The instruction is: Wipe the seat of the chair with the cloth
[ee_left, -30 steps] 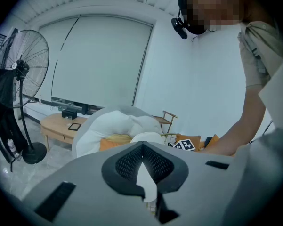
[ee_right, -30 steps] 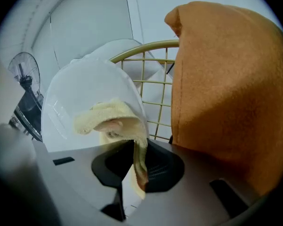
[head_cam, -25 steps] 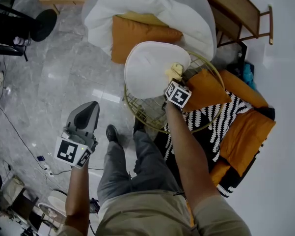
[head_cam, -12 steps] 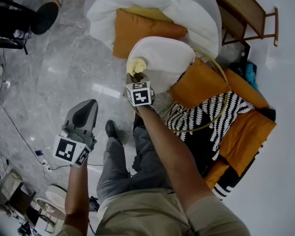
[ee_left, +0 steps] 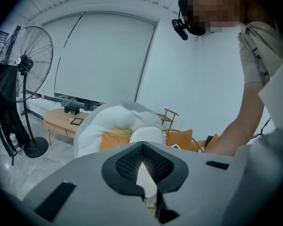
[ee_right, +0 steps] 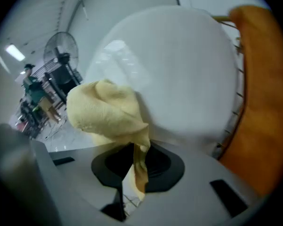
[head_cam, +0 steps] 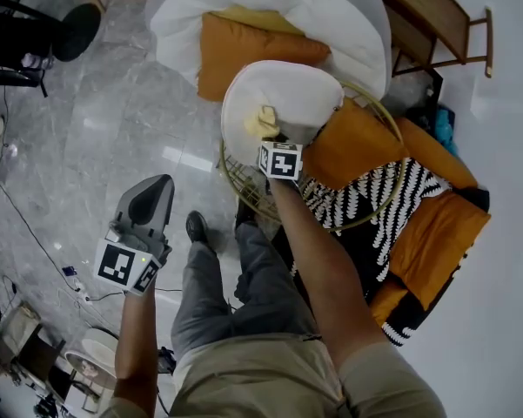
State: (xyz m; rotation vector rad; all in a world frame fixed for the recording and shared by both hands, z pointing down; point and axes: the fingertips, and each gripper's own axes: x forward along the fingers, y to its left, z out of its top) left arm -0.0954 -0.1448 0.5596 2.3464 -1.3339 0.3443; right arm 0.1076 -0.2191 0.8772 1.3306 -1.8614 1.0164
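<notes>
Pinching a tail of the yellow cloth (ee_right: 106, 112) in the closed fingers of the right gripper (head_cam: 268, 136), with the bunched bulk just ahead of the fingertips and a little to their left, lying on the near-left part of the white seat (head_cam: 305, 94) of the wire chair (head_cam: 244, 194). Leaves most of the seat ahead of those fingers and to their right, toward the orange cushion (head_cam: 352, 146), so probably calls for a sweep that way. Holds the left gripper (head_cam: 150, 200) well apart over the floor (head_cam: 113, 129), fingers closed on nothing, far less handy for the seat.
</notes>
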